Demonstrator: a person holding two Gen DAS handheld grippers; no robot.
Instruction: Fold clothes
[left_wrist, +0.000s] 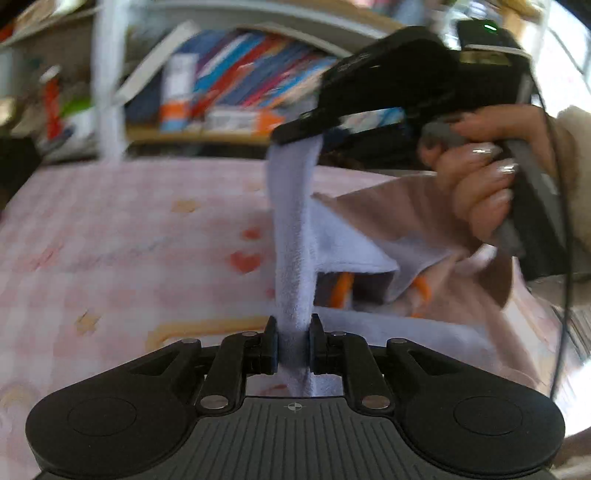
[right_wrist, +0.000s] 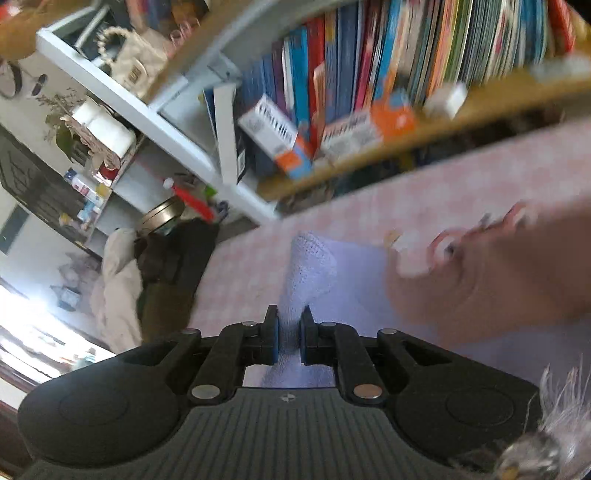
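A fuzzy garment, pale lavender inside and dusty pink outside (left_wrist: 402, 210), hangs above the pink checked bed cover (left_wrist: 129, 229). My left gripper (left_wrist: 293, 334) is shut on a lavender edge of it (left_wrist: 293, 258). That edge runs taut up to my right gripper (left_wrist: 303, 134), seen at upper right with the hand on its handle, also shut on it. In the right wrist view, my right gripper (right_wrist: 290, 332) pinches the lavender edge (right_wrist: 308, 269), and the pink side (right_wrist: 498, 273) spreads to the right. Orange cords (left_wrist: 343, 290) show under a fold.
A bookshelf with many colourful books (right_wrist: 388, 66) stands behind the bed, with boxes (right_wrist: 273, 127) on its lower board. A white shelf frame (right_wrist: 155, 114) with a bag and bottles is left of it. Dark and cream clothes (right_wrist: 155, 280) lie piled off the bed's left side.
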